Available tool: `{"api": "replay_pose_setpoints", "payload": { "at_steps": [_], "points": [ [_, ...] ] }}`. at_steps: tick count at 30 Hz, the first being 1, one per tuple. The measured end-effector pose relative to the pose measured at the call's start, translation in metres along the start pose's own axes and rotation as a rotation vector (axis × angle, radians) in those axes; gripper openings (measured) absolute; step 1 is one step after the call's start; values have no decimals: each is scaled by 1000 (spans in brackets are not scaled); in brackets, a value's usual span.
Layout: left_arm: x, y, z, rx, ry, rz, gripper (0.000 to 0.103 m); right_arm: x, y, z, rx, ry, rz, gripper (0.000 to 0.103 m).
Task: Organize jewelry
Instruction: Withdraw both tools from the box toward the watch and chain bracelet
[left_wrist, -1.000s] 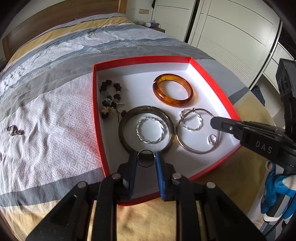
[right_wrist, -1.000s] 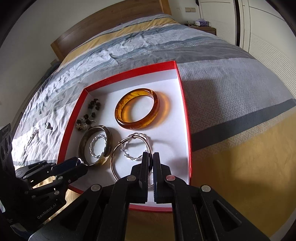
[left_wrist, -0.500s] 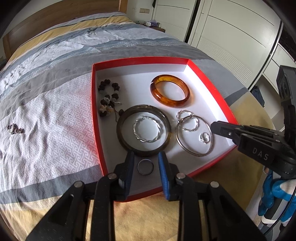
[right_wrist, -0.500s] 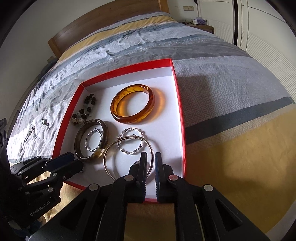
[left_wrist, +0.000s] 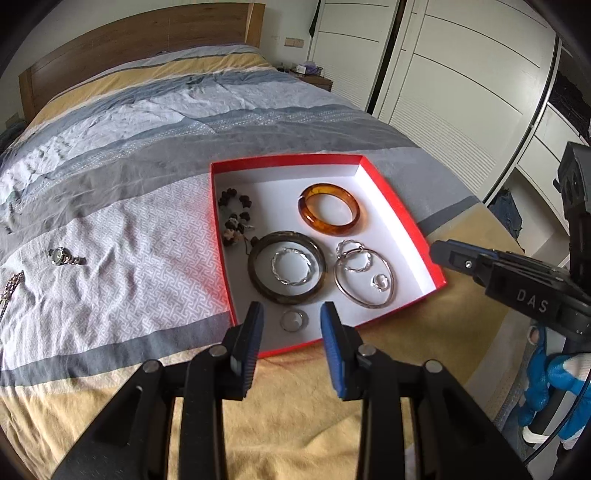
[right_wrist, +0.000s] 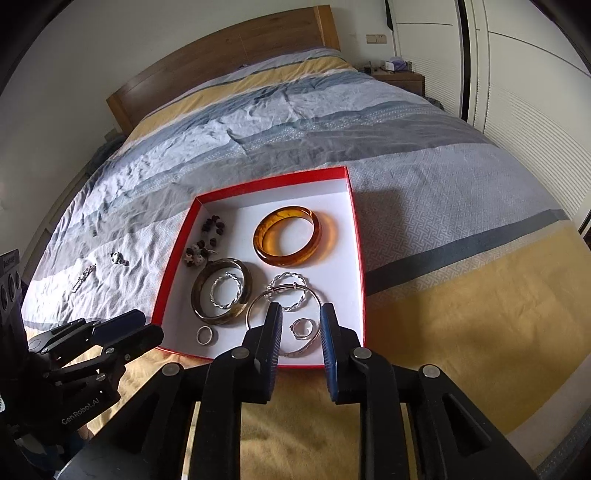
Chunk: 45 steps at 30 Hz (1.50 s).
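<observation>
— So, how far along? Most jewelry already inside the red box (left_wrist: 402, 225): amber bangle (left_wrist: 328, 214), dark bangle (left_wrist: 288, 271), thin hoop (left_wrist: 364, 277), beads (left_wrist: 234, 221), small ring (left_wrist: 293, 320).

— And left to do?

— Probably the watch (left_wrist: 62, 256) and a chain (right_wrist: 84, 277), both lying on the bed (left_wrist: 129, 147), well apart from the box.

— Tongs?

— Left tongs (left_wrist: 291, 323) spread wide, gripping nothing; right tongs (right_wrist: 301, 328) the same. Plenty of free blanket leftward; low box walls to clear.

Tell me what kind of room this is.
Most likely a bedroom: a made bed with a wooden headboard, tall white wardrobe doors alongside, and a nightstand in the far corner.
</observation>
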<state>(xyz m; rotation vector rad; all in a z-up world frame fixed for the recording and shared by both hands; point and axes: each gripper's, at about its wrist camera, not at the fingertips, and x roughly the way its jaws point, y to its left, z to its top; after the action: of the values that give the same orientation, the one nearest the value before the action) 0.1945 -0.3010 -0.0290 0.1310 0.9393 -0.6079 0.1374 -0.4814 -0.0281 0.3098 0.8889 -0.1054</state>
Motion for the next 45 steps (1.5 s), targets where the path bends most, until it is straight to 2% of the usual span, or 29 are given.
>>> {"api": "replay_pose_setpoints", "payload": {
  "at_steps": [5, 11, 18, 28, 34, 45],
  "points": [
    [-39, 5, -15, -33, -42, 37, 30, -33, 10, -6, 12, -34, 20, 27],
    [-89, 15, -39, -86, -80, 69, 30, -67, 38, -29, 13, -61, 64, 30],
    [-141, 31, -75, -124, -131, 148, 30, -96, 66, -59, -20, -70, 102, 31],
    [-196, 68, -125, -197, -194, 265, 30, -130, 90, -77, -50, -101, 116, 32],
    [-224, 88, -149, -249, -205, 289, 30, -157, 107, -82, -77, -140, 118, 38],
    [-266, 125, -189, -365, -225, 306, 30, -193, 145, -96, -166, -177, 126, 39]
  ]
}}
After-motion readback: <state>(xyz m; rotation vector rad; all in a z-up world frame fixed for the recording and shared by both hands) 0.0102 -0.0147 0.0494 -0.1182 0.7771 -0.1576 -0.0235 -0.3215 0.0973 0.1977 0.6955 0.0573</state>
